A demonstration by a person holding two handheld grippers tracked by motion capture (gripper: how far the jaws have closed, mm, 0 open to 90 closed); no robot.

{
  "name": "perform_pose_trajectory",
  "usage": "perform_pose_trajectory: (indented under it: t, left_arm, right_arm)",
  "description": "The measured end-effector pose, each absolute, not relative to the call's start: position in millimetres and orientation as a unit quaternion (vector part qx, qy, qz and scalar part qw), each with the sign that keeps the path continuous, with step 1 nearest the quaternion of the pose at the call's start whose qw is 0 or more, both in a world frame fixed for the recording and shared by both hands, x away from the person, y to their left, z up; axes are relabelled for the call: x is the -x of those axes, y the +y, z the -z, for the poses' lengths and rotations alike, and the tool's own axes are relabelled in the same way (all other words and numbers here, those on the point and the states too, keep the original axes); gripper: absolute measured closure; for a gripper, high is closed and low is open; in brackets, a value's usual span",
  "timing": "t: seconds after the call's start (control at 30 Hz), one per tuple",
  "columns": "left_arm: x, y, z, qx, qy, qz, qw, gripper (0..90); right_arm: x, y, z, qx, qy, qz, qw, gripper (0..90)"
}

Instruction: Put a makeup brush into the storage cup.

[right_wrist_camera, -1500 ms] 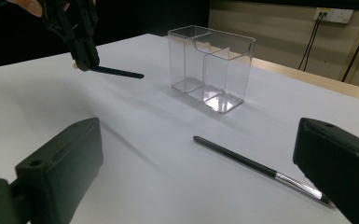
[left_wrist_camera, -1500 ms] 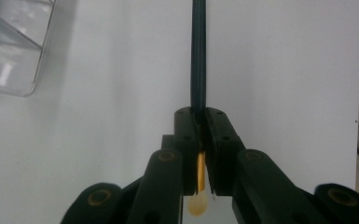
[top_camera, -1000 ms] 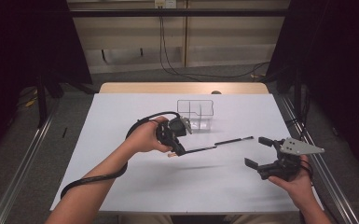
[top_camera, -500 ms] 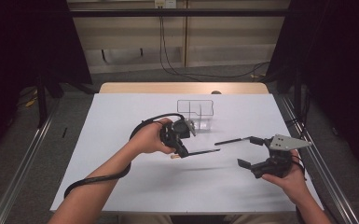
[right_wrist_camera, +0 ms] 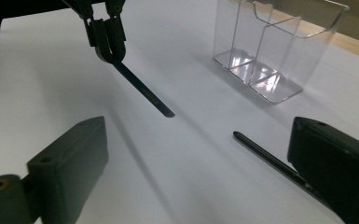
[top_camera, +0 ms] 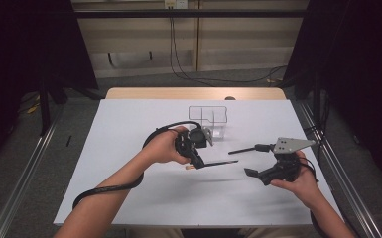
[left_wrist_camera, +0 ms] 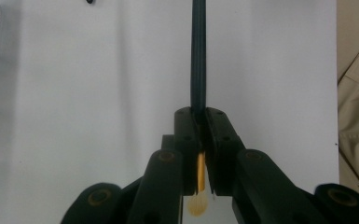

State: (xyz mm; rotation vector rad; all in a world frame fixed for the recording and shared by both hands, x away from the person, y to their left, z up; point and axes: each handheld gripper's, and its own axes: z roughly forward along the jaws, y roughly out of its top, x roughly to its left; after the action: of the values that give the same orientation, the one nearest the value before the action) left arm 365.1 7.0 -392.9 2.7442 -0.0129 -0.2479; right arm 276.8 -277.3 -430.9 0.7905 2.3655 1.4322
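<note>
Top-down shot: the left gripper [top_camera: 196, 157] is clamped on a thin dark pencil [top_camera: 217, 163], which sticks out level to the right above the white table [top_camera: 129, 129]. The right gripper [top_camera: 248, 159] sits near the right edge with its jaws spread wide; they've just been closing a bit, with nothing between them. A clear plastic organizer [top_camera: 212, 120] stands just behind the left hand. A black cable [top_camera: 110, 187] loops along the left forearm.

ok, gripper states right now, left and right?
Left gripper: shut on the dark pencil.
Right gripper: open, holding nothing, jaws just closing slightly.
</note>
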Motion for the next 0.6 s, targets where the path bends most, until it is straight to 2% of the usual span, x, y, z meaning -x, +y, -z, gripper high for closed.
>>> perform_pose_trajectory:
  t: [0.27, 0.37, 0.57, 0.6]
  left_arm:
    - [-364, 6, 393, -0.977, -0.008, 0.091, 0.191, 84.3]
    - [-364, 4, 393, -0.977, -0.011, 0.091, 0.191, 84.3]
    - [-363, 3, 391, -0.977, -0.016, 0.094, 0.190, 84.3]
    - [-363, 3, 390, -0.977, -0.016, 0.094, 0.190, 84.3]
  right_arm:
    - [-288, -261, 425, -0.242, 0.848, -0.459, 0.109, 14.3]
    - [-292, -251, 421, -0.217, 0.865, -0.443, 0.095, 23.3]
    - [-295, -239, 415, -0.197, 0.884, -0.416, 0.084, 27.4]
    - [-297, -235, 412, -0.184, 0.889, -0.409, 0.089, 30.4]
